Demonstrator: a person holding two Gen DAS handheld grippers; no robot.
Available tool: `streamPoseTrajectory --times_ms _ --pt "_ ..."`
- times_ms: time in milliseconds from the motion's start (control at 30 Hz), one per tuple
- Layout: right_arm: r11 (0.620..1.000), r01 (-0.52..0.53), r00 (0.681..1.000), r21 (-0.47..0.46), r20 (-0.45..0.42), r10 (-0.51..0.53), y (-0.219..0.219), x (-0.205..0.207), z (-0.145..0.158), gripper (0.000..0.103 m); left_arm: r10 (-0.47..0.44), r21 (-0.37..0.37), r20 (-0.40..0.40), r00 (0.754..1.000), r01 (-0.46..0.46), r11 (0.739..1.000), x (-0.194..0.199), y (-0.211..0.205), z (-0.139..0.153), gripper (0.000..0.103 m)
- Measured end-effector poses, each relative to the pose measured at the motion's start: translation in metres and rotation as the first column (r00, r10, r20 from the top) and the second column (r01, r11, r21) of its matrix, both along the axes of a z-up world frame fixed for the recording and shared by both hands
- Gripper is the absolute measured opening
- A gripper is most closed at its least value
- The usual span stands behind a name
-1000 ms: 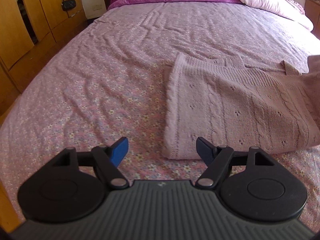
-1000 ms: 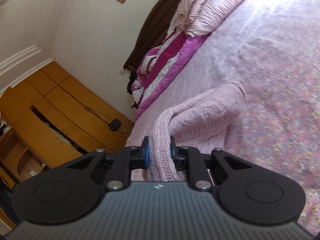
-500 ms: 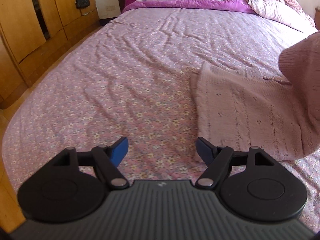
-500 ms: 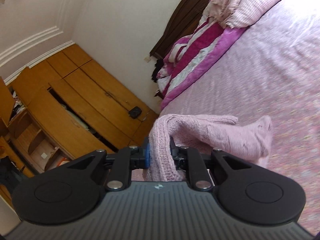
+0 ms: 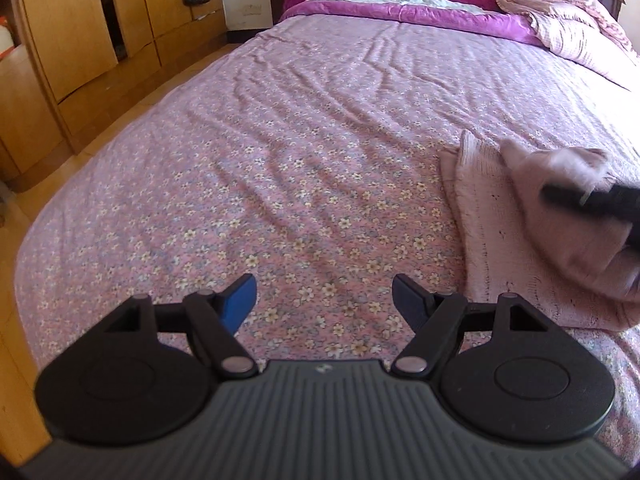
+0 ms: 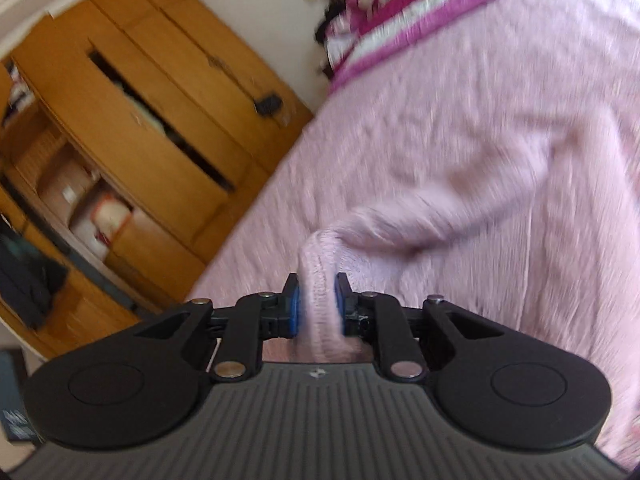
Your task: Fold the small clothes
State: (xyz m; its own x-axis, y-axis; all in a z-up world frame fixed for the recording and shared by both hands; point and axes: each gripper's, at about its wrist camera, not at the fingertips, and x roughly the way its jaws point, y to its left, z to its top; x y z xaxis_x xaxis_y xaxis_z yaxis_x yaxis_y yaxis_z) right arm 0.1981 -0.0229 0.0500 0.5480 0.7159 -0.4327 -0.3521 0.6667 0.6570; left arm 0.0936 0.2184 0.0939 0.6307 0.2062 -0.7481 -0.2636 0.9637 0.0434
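Mid-fold: the right tongs [image 6: 316,300] pinch an edge of the pink knit sweater [image 5: 516,232] and carry it over the part lying flat on the bed [image 5: 320,140] (blurry, mind). Next, I reckon: lay it down square, then release. The left tongs [image 5: 324,300] hover wide apart, empty, above the floral sheet.

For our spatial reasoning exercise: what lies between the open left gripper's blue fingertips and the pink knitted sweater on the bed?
Only bare floral pink bedsheet separates the left gripper from the pink knitted sweater, as the left wrist view shows.
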Motion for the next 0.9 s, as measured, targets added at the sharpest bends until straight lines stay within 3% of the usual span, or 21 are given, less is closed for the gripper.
streamPoseTrajectory --times_ms 67,233,367,567,733,900 --pt "0.999 -0.028 1.000 -0.041 -0.007 0.028 0.011 -0.004 -0.010 0.022 -0.006 -0.005 0.008 1.000 0.006 1.000 0.000 0.003 0.000 0.076" --pt "0.999 -0.031 0.999 0.014 0.006 0.031 0.015 -0.020 -0.007 0.057 -0.027 -0.025 0.042 0.999 0.028 0.999 0.004 0.003 0.003 0.076" --pt "0.999 -0.003 1.000 0.049 0.018 0.002 0.000 -0.033 0.008 0.061 -0.052 -0.076 0.076 0.996 0.057 0.995 0.012 -0.003 0.008 0.076" --pt "0.993 0.111 0.991 0.025 0.079 -0.113 -0.042 -0.071 0.026 0.067 -0.116 -0.114 0.120 0.986 0.129 0.985 0.030 -0.026 0.013 0.076" --pt "0.968 0.251 0.961 0.019 0.112 -0.251 -0.082 -0.089 0.030 0.072 -0.173 -0.167 0.145 0.974 0.196 0.966 0.052 -0.046 0.013 0.076" --pt "0.939 0.344 0.935 0.004 0.095 -0.342 -0.110 -0.091 0.019 0.075 -0.225 -0.156 0.161 0.961 0.250 0.956 0.075 -0.069 0.007 0.076"
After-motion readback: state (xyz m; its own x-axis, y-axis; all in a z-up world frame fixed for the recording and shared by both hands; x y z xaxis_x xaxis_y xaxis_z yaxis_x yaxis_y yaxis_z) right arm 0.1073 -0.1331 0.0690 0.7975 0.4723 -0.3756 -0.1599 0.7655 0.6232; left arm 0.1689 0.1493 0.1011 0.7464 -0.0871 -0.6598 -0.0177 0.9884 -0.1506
